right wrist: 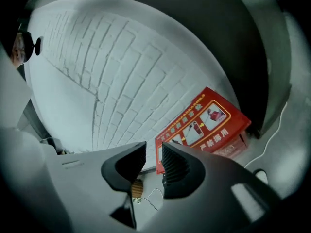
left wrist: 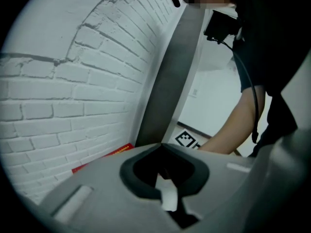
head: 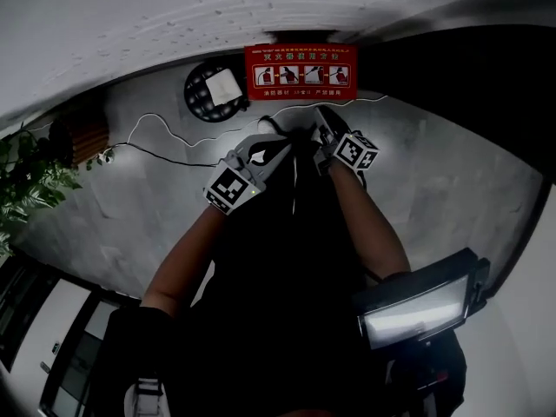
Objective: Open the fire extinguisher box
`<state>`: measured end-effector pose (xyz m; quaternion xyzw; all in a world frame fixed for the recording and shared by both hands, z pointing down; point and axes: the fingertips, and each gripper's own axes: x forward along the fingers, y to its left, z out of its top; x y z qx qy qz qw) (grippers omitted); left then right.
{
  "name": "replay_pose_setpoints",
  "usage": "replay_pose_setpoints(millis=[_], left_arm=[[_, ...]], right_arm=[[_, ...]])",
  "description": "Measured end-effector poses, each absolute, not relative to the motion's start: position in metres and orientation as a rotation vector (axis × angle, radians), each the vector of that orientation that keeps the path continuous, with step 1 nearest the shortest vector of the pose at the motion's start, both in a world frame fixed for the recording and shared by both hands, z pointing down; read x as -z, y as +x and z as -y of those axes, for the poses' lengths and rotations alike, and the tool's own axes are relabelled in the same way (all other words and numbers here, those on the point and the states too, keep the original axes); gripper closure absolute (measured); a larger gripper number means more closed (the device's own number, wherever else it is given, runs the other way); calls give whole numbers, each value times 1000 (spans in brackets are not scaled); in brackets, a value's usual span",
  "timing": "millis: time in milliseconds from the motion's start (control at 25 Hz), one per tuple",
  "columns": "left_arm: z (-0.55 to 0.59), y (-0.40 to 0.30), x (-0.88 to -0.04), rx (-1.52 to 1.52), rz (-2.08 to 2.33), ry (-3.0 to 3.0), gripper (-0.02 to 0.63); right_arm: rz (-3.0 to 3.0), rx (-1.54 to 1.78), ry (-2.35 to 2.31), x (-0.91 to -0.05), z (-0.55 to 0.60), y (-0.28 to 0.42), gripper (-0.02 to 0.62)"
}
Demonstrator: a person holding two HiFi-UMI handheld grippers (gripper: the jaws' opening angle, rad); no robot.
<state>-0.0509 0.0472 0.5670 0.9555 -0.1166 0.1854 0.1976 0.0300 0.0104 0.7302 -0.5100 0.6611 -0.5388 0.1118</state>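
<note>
Left gripper (left wrist: 161, 146) sits nearest, jaws pressed together with nothing in them. Right gripper (right wrist: 153, 148) has its jaws slightly spread, nothing between. I see the red box (right wrist: 201, 125) against the wall (right wrist: 112, 81), just beyond the right jaws and low left of the left jaws.

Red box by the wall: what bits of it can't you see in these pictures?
- Head view: the red box shows mostly its labelled top; its front is too small to make out.
- Left gripper view: only a sliver of the box shows; the left gripper hides the rest.
- Right gripper view: the right gripper covers the box's lower left corner.
- Inside: the shut box hides it everywhere.
</note>
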Motion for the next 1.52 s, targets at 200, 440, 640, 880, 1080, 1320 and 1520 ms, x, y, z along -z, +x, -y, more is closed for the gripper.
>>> replay_pose_setpoints(millis=[200, 440, 640, 880, 1080, 1320, 1520], left_arm=[[-63, -36, -591, -537, 302, 2627, 603], [-72, -27, -605, -538, 294, 2604, 603], [-79, -24, -615, -545, 304, 2584, 603], [-82, -27, -623, -541, 343, 2557, 603], [-89, -32, -627, -557, 354, 2542, 603], [-85, -37, -623, -562, 386, 2544, 603], [-82, -32, -588, -546, 396, 2573, 603]], right_arm=[[-1722, 1660, -1566, -793, -20, 53, 480], [-1546, 1745, -1584, -848, -28, 74, 393], [-1482, 1781, -1579, -873, -24, 74, 350], [-1420, 1823, -1573, -902, -20, 70, 348], [-1415, 1818, -1562, -908, -12, 71, 444], [-1413, 1815, -1550, -898, -13, 72, 472], [-1412, 1785, -1519, -853, -17, 75, 486]])
